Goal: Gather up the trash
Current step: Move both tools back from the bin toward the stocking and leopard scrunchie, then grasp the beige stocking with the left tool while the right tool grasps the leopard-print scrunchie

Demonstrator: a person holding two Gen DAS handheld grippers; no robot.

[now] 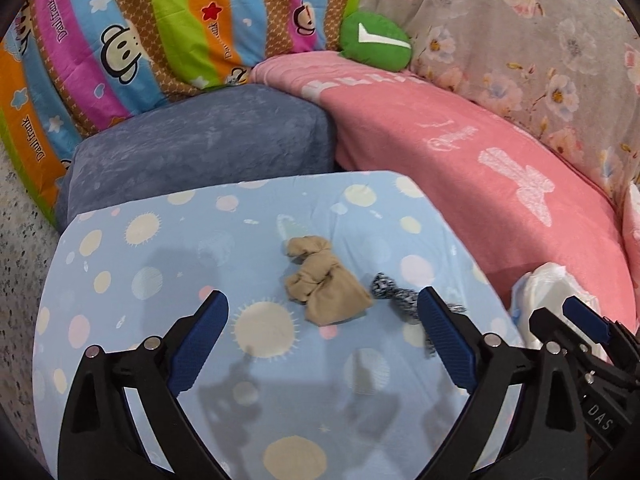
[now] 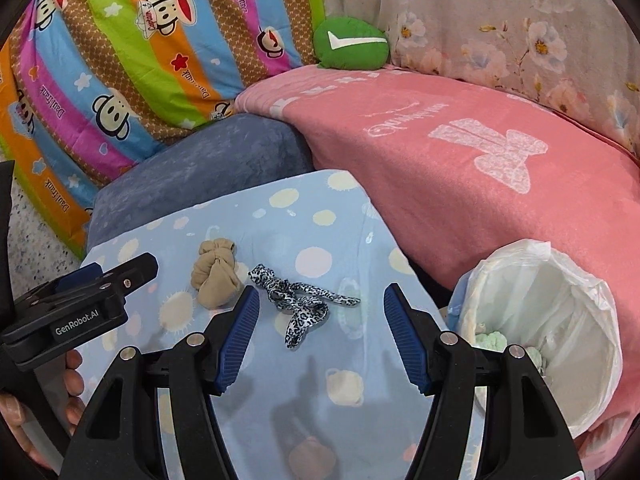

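Blue cotton dotted with pale suns and spots covers the low table [image 1: 132,264] under my claws. Past its far edge sits a grey-blue velour cushion [image 1: 208,136]; a pink blanket [image 1: 472,152] runs along its right edge, with a striped monkey-print quilt [image 1: 120,40] and a floral cloth [image 1: 540,40] heaped behind, and a green pillow with a white tick [image 1: 374,40] wedged between them. Speckled floor [image 1: 20,240] shows off the left edge.

Near the middle of the table lies a tan balled-up stocking [image 1: 326,280], its knotted end toward the far edge, its fatter end toward me. Just to its right — close but, as far as I can tell, apart — a leopard-print ribbon [image 2: 302,300] sprawls in loops, one tail stretching toward the right edge and another trailing toward the near edge.

My left gripper [image 1: 322,338] hovers above the table with its jaws spread wide, empty, the stocking just beyond its tips. My right gripper [image 2: 318,334] is equally wide and empty, the ribbon lying between its blue pads. Off the right edge stands a bin lined with a white bag [image 2: 568,320], pale green scraps inside.
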